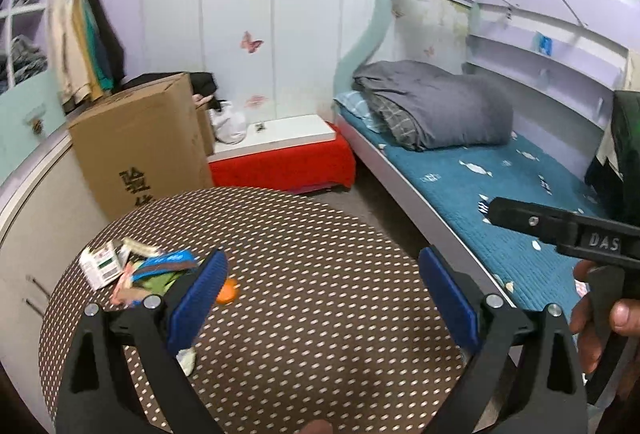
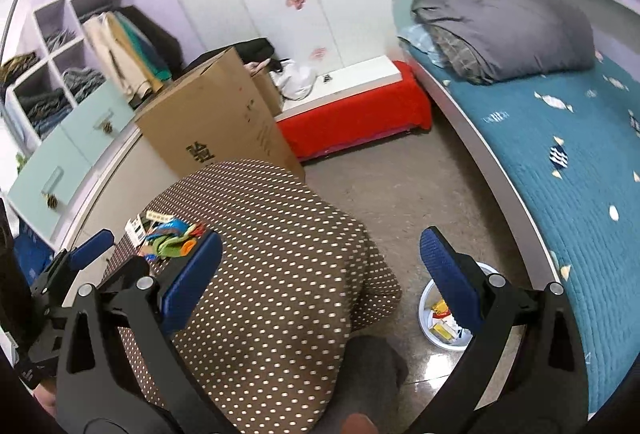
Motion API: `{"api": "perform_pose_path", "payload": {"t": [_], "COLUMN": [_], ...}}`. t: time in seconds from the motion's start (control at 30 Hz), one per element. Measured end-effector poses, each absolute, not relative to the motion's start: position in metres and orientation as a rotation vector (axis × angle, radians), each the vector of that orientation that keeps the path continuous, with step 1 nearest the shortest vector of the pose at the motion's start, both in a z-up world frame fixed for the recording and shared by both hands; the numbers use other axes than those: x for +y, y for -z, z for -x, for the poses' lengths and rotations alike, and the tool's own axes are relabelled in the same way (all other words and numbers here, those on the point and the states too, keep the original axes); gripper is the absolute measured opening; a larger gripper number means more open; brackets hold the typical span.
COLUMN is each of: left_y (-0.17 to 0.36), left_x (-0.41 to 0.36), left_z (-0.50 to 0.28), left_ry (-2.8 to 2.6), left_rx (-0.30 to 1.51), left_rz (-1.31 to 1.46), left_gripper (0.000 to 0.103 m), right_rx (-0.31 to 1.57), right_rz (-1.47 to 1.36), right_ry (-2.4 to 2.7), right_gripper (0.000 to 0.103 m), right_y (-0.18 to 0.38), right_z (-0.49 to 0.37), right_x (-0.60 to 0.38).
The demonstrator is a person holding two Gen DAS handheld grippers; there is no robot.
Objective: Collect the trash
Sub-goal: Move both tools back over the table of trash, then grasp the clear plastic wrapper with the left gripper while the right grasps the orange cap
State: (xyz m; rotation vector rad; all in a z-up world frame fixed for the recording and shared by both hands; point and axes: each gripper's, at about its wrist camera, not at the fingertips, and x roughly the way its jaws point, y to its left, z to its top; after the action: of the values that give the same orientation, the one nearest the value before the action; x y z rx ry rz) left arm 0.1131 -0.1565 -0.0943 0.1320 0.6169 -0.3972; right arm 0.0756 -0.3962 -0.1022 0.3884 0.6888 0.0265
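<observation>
**Both claws wide open over the dotted table, trash still lying in a heap**

The left claw (image 1: 322,298) hung above the near part of the round table (image 1: 320,334), its blue pads spread wide and holding nothing. Its left pad (image 1: 196,298) stood in front of the edge of the trash pile (image 1: 136,270), so whether it touched could not be told. The pile, a white carton, coloured wrappers and an orange cap (image 1: 227,292), lay on the left side of the brown polka-dot cloth.

The right claw (image 2: 320,278) was likewise fully open and empty, hovering over the right edge of the table (image 2: 280,274). Behind its right pad, on the floor beside the table, stood a white bin (image 2: 430,308) with some scraps inside. In the left view a hand (image 1: 612,318) gripped the right tool's handle.

Farther off, a cardboard box (image 1: 140,150) stood just behind the table on the left. A red bench (image 1: 288,166) lay beyond, against the white wall, and a bed with a teal cover (image 1: 480,194) ran along the right, a grey blanket (image 1: 436,106) folded at its far end.
</observation>
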Motion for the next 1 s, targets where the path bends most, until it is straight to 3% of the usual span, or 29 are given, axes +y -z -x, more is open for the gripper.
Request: {"api": "perform_pose_path", "payload": {"t": [0.57,0.93,1.0], "left_y": [0.146,0.194,0.2], "left_x": [-0.021,0.006,0.004], "left_z": [-0.131,-0.158,-0.165], "left_ry": [0.167,0.099,0.106], "left_rx": [0.733,0.839,0.854], "left_rz": [0.029,0.043,0.036], "left_gripper": [0.094,0.094,0.087], "right_rx": [0.747,0.819,0.834], "right_rz": [-0.164,-0.103,-0.096], "right_ry": [-0.164,-0.218,-0.224], "right_gripper": [0.097,0.097,0.097], "right_y": [0.102,0.129,0.135], "right_z": [-0.105,-0.131,-0.137], "right_x": [-0.285,-0.247,-0.242]}}
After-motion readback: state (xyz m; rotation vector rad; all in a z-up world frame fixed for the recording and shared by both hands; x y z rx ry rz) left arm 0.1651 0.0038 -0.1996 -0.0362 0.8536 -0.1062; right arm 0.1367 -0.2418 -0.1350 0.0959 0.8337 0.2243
